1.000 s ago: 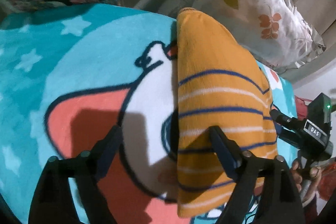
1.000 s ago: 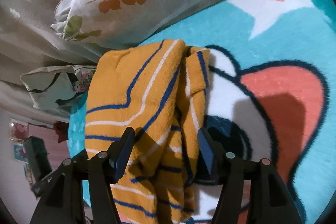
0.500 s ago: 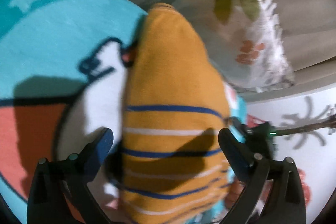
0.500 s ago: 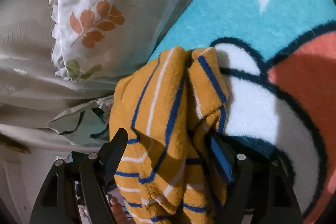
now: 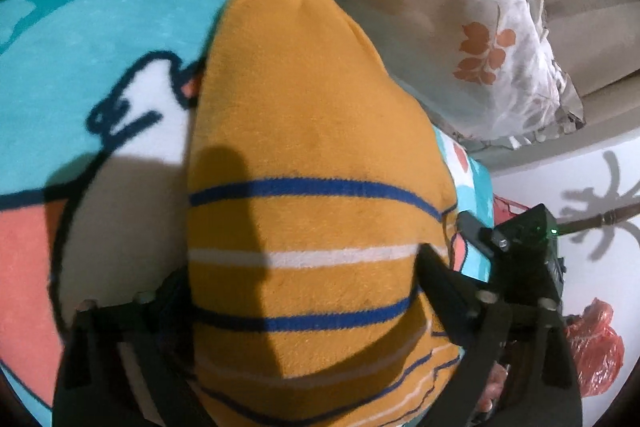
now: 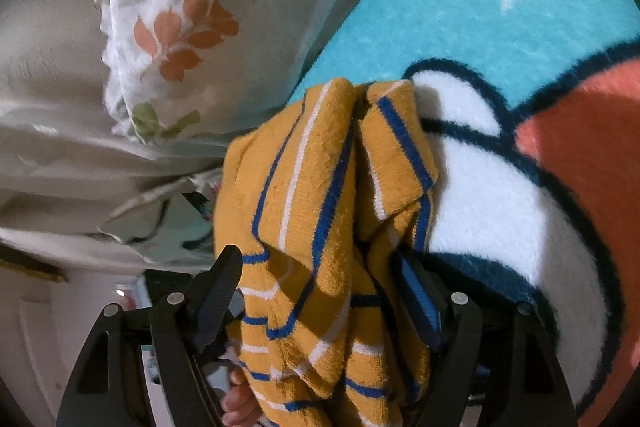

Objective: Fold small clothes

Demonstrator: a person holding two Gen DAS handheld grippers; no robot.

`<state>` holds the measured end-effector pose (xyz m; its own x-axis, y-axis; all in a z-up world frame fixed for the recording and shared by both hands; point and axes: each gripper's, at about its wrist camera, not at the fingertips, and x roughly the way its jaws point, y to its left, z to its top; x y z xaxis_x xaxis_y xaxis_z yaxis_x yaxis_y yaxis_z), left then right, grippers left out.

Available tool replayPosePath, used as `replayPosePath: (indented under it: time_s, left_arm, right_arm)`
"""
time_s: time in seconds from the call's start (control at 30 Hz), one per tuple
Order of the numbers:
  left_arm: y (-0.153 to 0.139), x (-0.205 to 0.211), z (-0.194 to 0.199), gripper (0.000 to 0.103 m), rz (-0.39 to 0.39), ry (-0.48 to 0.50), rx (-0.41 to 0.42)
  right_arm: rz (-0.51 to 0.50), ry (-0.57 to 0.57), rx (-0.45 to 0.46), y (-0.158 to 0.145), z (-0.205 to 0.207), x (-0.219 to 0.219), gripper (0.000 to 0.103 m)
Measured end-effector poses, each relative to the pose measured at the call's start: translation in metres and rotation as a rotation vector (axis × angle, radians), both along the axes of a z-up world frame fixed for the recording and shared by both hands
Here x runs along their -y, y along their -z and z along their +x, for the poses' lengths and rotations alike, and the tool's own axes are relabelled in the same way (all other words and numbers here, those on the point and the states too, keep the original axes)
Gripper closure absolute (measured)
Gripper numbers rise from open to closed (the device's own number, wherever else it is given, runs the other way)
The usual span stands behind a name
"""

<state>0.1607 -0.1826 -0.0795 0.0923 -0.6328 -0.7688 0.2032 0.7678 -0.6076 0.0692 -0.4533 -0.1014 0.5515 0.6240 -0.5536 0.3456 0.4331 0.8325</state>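
A small orange garment with blue and white stripes [image 5: 316, 155] lies folded on a cartoon-print blanket [image 5: 100, 39]. My left gripper [image 5: 304, 287] is open, its fingers on either side of the garment's near end. In the right wrist view the garment [image 6: 320, 195] is bunched and lifted between the fingers of my right gripper [image 6: 320, 283], which is open and straddles the cloth. The other gripper's black body [image 5: 524, 251] shows at the right of the left wrist view.
A white pillow with orange and green leaf print [image 5: 472, 39] lies just beyond the garment, and shows in the right wrist view [image 6: 192, 19]. Beige bedding [image 6: 48, 75] lies behind it. A red plastic bag [image 5: 596, 351] sits off the bed's edge by a white wall.
Both grippers have pushed in closer along the garment, which now fills the space between each pair of fingers. The right side of the cloth has bunched up and risen.
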Motion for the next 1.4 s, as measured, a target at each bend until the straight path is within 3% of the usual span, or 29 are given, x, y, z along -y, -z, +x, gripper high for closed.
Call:
replayPosePath:
  time_s: [0.07,0.13,0.23,0.4,0.57,0.93,1.1,1.2,1.27,1.4]
  left_arm:
    - [-0.005,-0.004,-0.001,0.036,0.006,-0.001,0.006]
    - [-0.013,-0.008,-0.002,0.048,0.003,-0.001,0.013]
    - [-0.025,-0.017,-0.002,0.052,-0.019,-0.019,0.015]
    - [-0.042,-0.03,-0.008,0.052,0.016,-0.034,0.056]
    - [-0.041,-0.045,-0.013,0.052,0.04,-0.043,0.051]
    - [-0.047,-0.047,-0.001,0.052,0.102,0.004,0.077]
    - [-0.036,-0.05,-0.002,0.052,0.138,0.028,0.077]
    - [-0.028,-0.056,-0.004,0.045,0.124,0.02,0.072]
    - [-0.024,-0.06,-0.005,0.036,0.117,0.011,0.076]
    - [-0.011,-0.065,-0.009,0.028,0.083,0.006,0.039]
  right_arm:
    - [-0.049,-0.033,-0.025,-0.007,0.007,-0.012,0.042]
    - [-0.035,-0.046,-0.017,-0.009,0.009,-0.019,0.049]
    - [-0.014,-0.044,0.018,-0.016,0.011,-0.027,0.052]
    - [-0.059,-0.128,0.076,-0.031,0.019,-0.054,0.052]
    - [-0.055,-0.15,0.091,-0.033,0.02,-0.07,0.052]
    - [0.029,-0.11,0.102,-0.027,0.015,-0.081,0.052]
    - [-0.043,-0.11,0.063,-0.02,0.012,-0.083,0.051]
    - [-0.052,-0.112,0.04,-0.015,0.014,-0.086,0.048]
    - [-0.05,-0.112,0.025,-0.01,0.013,-0.087,0.04]
    - [-0.028,-0.101,0.025,-0.005,0.012,-0.085,0.039]
